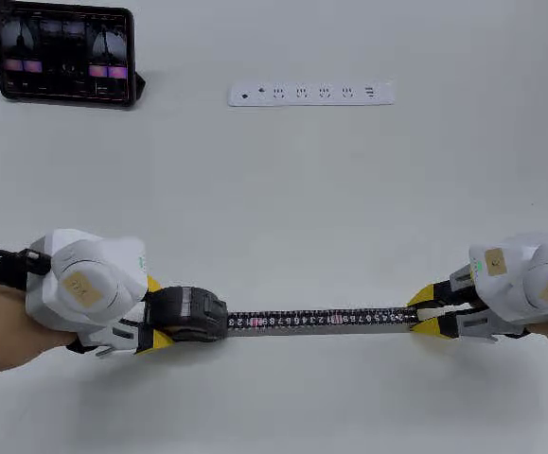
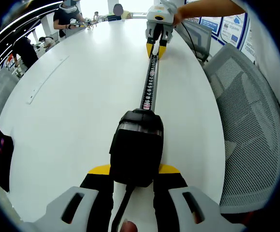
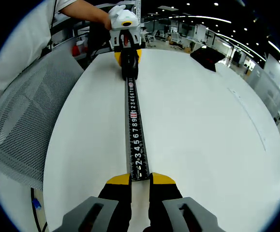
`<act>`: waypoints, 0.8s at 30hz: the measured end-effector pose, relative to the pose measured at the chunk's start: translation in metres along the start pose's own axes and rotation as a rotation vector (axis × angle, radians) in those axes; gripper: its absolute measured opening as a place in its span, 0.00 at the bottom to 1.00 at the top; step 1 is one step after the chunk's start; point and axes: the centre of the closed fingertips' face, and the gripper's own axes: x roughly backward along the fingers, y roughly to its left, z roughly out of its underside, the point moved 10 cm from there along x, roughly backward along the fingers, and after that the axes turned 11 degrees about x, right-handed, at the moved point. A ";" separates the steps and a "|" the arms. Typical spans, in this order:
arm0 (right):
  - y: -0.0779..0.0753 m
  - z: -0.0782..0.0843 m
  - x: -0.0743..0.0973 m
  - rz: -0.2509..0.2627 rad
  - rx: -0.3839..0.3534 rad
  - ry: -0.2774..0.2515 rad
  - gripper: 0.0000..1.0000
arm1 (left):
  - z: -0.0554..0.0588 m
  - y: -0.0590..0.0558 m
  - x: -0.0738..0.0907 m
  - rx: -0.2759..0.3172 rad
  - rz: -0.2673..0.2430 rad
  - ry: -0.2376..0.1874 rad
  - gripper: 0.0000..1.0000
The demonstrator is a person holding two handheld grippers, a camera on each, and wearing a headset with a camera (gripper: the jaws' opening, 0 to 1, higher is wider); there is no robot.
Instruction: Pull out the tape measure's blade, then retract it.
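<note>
left tongs point(image 1: 158, 312): clenched on tape measure case point(image 1: 190, 312), at 9 o'clock
right tongs point(image 1: 423, 310): pinching blade point(image 1: 321, 320) tip, at 3 o'clock

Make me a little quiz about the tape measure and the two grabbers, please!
1. True or false: the blade is pulled out of the tape measure case and stretches along the table.
2. Pick one. What does the right gripper pinch? A: nothing. B: the blade's end. C: the tape measure case.
3. Fill the gap: the left gripper is shut on the tape measure ____.

Key: 1 true. 2 B. 3 case.
</note>
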 end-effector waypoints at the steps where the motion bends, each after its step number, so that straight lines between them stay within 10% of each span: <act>1: 0.000 0.001 0.000 0.000 -0.001 0.001 0.09 | 0.000 0.000 0.000 0.000 0.000 0.000 0.26; 24: -0.001 0.004 0.002 -0.004 0.000 0.029 0.10 | -0.001 0.001 -0.001 0.010 -0.006 -0.010 0.27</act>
